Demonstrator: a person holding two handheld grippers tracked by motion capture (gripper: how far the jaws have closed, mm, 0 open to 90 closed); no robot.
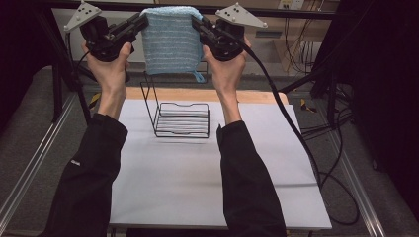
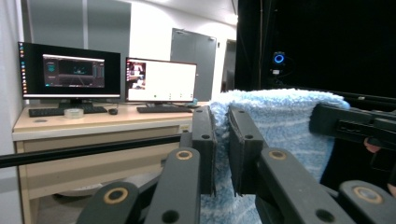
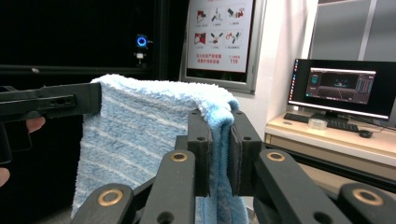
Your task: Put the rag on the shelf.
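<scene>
Item: light blue towel (image 1: 170, 42), terry, with pale stripes. Held in the air above the far end of the table, folded over along its top edge and hanging down flat between 2 grippers, with a small loop at its lower right corner.

Left gripper (image 1: 143, 20): black, grey 3-cornered plate on top, jaws pressed together on the towel's upper left corner. In the left gripper view the cloth is squeezed between the 2 black jaws.

Right gripper (image 1: 195, 20): same make, jaws pinching the upper right corner; a black cable (image 1: 291, 123) trails from it down past the table's right edge.

Black wire rack (image 1: 180, 116): stands on the table below the towel and apart from it, with a low slatted tray and a tall upright frame at its back left.

Table (image 1: 163, 187): white matte top, with a strip of pale wood (image 1: 197, 95) along the far edge.

Person: 2 forearms in black sleeves reaching in from the near side, 1 hand on each gripper.

Room: grey floor with metal rails on both sides of the table, black frame tubing and black curtains around it. A wooden desk (image 2: 93, 123) carries 2 lit monitors (image 2: 70, 70), keyboards, a mouse and a roll of tape (image 2: 74, 113). A wall poster (image 3: 219, 35) with red and white pictograms hangs beside a grey door. A small blue ring light (image 3: 141, 41) glows against the dark curtain.
</scene>
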